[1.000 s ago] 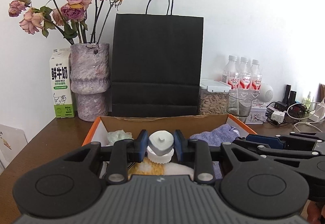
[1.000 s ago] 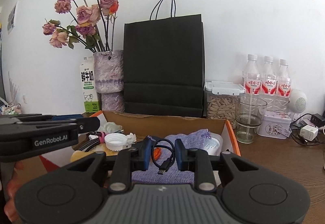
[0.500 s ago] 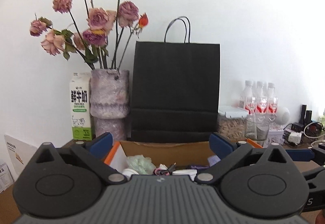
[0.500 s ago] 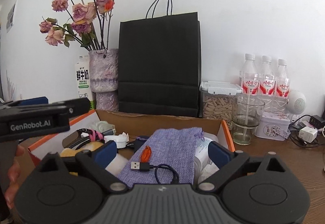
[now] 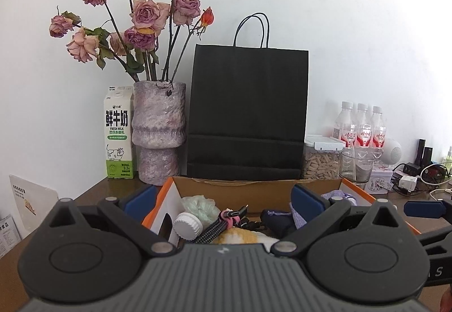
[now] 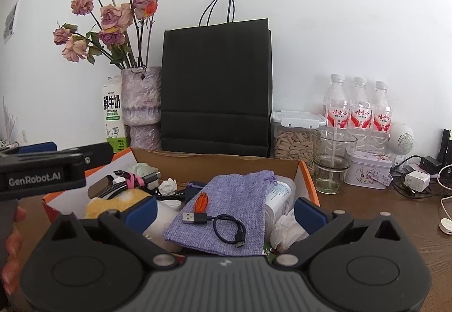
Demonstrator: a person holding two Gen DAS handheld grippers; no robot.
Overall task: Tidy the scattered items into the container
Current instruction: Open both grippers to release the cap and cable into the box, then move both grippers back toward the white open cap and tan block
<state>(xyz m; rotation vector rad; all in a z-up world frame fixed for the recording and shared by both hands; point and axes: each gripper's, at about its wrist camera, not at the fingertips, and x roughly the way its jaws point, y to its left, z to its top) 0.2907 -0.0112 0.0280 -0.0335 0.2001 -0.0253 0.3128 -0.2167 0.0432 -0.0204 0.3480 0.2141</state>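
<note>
I am holding both sets of fingers spread wide over the cardboard box (image 6: 214, 163) at the middle of the desk (image 6: 395, 216), and nothing is between either pair. My left gripper (image 5: 223, 200) has just been opening, and the white cap (image 5: 188, 226) is lying in the left part of the box beside a braided cable bundle (image 5: 223, 223), clear of the pads. My right gripper (image 6: 224, 207) has just been opening too, and the short black USB cable (image 6: 223, 225) is resting on the purple cloth pouch (image 6: 234, 207) inside the box, with a small orange clip (image 6: 202, 201) just above it. So I am judging this as the release step, both drops finished. The box is looking well filled, with a yellow sponge (image 6: 113, 200), crumpled tissue and a wipes pack also inside. On the desk near the right edge I am seeing a white charger (image 6: 417, 180) and loose cords, though whether they count as scattered items I cannot tell. The next move calls for drawing both hands back clear of the box walls, then looking over the desk for anything left out.
</note>
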